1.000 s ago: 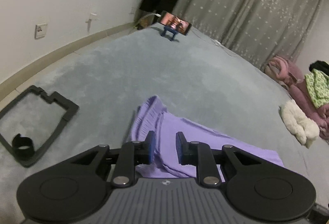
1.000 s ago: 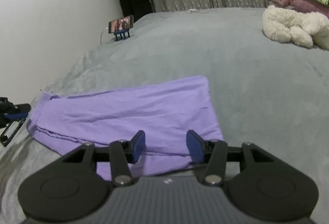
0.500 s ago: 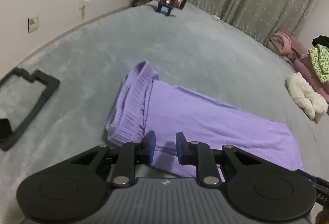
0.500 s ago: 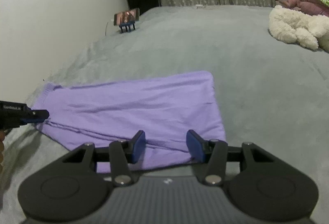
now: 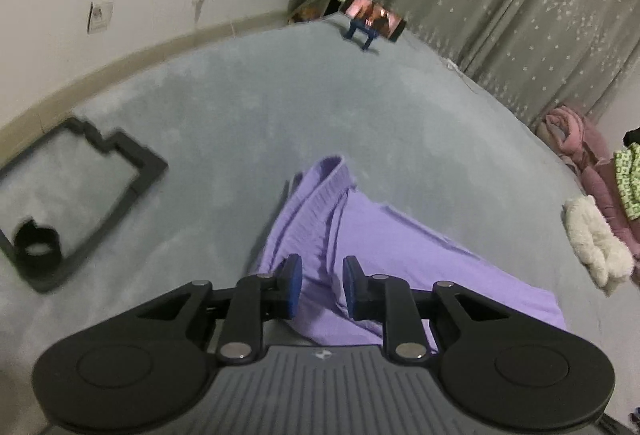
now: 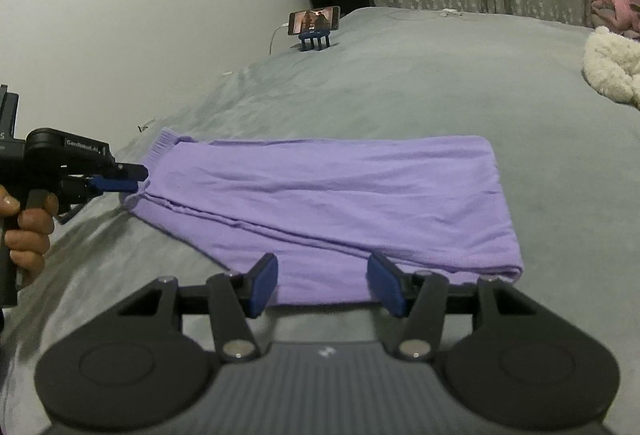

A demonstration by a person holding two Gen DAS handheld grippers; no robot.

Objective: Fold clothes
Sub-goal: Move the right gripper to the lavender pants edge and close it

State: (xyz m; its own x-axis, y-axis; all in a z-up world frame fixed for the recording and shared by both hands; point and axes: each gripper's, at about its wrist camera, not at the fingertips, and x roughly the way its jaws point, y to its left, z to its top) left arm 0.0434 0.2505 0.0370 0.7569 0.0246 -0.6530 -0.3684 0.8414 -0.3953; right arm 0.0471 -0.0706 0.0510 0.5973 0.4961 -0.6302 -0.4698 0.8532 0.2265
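Note:
A purple garment (image 6: 328, 195), folded lengthwise, lies flat on the grey bed cover (image 6: 440, 75). Its ribbed waistband (image 5: 320, 203) is at the left end. My left gripper (image 5: 322, 261) hovers just over that waistband, its jaws a narrow gap apart with no fabric pinched. In the right wrist view the left gripper (image 6: 136, 177) reaches in from the left, fingertips at the waistband's near corner, with a hand on its handle. My right gripper (image 6: 323, 261) is at the garment's near long edge. Its jaws are opening and nothing is between them.
A phone on a blue stand (image 6: 314, 20) is at the far side of the bed near the wall. A black frame (image 5: 80, 195) lies to the left. A white fluffy item (image 5: 596, 239) and a pile of pink clothes (image 5: 580, 139) sit on the right before the curtains.
The left gripper has come in to the waistband corner. The right gripper's jaws have spread wider. The garment has not moved.

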